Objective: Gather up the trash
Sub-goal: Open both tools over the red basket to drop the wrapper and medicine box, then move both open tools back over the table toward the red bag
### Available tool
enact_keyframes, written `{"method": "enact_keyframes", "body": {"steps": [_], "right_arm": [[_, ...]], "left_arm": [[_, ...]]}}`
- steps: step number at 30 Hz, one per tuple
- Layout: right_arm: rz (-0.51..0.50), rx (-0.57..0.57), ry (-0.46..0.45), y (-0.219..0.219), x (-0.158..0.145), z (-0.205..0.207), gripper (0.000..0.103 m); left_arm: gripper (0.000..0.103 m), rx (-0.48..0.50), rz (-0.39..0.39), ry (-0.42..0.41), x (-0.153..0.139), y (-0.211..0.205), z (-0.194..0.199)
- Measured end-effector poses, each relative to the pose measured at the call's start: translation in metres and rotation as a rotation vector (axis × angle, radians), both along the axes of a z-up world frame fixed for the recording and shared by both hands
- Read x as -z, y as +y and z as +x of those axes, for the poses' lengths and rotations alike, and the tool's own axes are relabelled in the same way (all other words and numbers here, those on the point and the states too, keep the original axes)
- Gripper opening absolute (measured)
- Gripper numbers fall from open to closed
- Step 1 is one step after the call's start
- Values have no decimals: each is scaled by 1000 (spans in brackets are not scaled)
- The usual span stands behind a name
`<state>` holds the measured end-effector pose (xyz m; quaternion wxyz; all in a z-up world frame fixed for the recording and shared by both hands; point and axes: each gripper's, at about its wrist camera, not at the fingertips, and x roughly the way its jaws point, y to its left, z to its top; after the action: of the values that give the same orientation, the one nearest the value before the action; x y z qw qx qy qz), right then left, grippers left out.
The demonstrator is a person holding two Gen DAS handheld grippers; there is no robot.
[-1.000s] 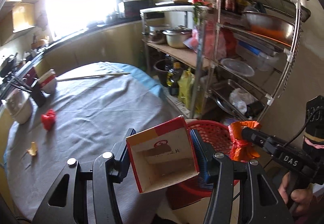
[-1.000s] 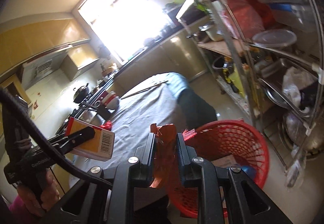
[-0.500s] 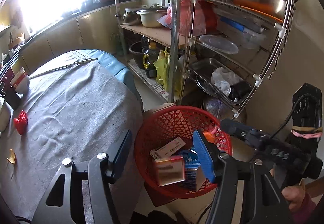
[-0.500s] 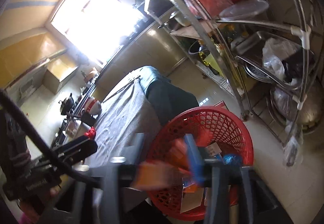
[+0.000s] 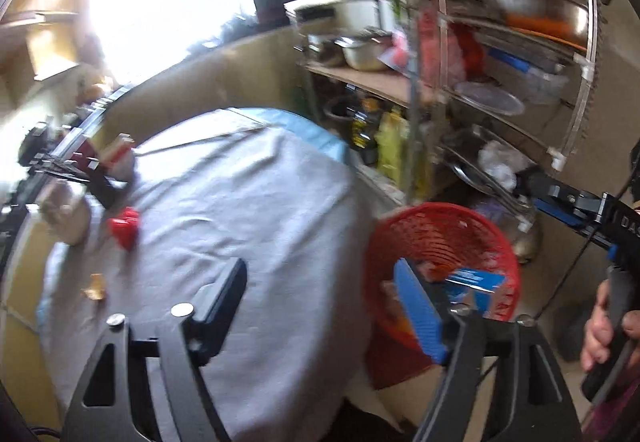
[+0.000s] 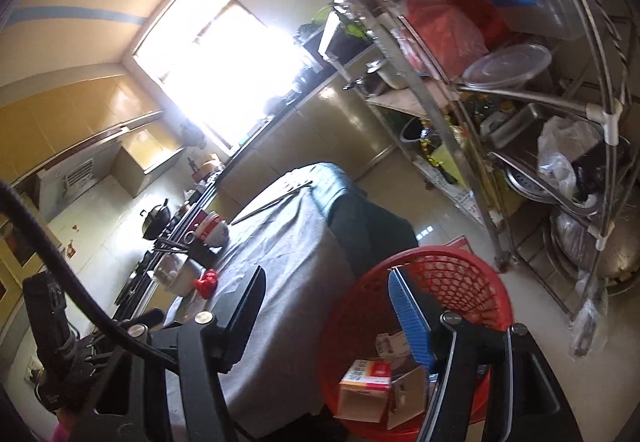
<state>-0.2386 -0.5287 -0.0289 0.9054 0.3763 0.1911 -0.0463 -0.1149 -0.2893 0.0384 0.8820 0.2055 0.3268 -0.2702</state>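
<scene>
My left gripper [image 5: 320, 302] hangs over the table's near edge, its jaws opening with nothing between them. Beside it on the floor stands the red mesh basket [image 5: 440, 234], with a blue packet [image 5: 476, 280] inside. My right gripper [image 6: 328, 314] is open and empty, its blue-padded finger over the basket [image 6: 440, 254], where an orange-and-white carton [image 6: 366, 382] lies among other boxes. On the grey tablecloth [image 5: 240, 202] lie a crumpled red piece [image 5: 126, 228] and a small yellow scrap [image 5: 96, 286]. The red piece [image 6: 206, 282] also shows in the right wrist view.
A metal rack [image 6: 520, 90] crammed with pots, bags and bottles stands just behind the basket. Bowls [image 5: 68, 214] and a dark holder sit at the table's far left edge, and a long stick [image 6: 276, 202] lies at its far end. A hand [image 5: 604, 326] grips the right tool.
The left gripper let go of the carton and the right gripper let go of the orange wrapper; both went down to the basket. Both grippers now stand open, and the left view has swung back over the table.
</scene>
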Motion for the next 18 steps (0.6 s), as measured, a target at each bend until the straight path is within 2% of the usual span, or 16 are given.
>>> {"method": "enact_keyframes", "body": {"steps": [5, 8, 15, 18], "right_arm": [[-31, -60, -16, 24, -15, 7, 69], [-63, -99, -24, 43, -26, 12, 69], [-129, -191, -44, 87, -50, 25, 69], [-159, -234, -50, 109, -59, 32, 69]], "left_arm": [[80, -105, 28, -102, -21, 32, -3], [85, -180, 48, -154, -31, 55, -6], [86, -355, 105, -220, -33, 110, -12], [86, -413, 93, -213, -34, 133, -11]]}}
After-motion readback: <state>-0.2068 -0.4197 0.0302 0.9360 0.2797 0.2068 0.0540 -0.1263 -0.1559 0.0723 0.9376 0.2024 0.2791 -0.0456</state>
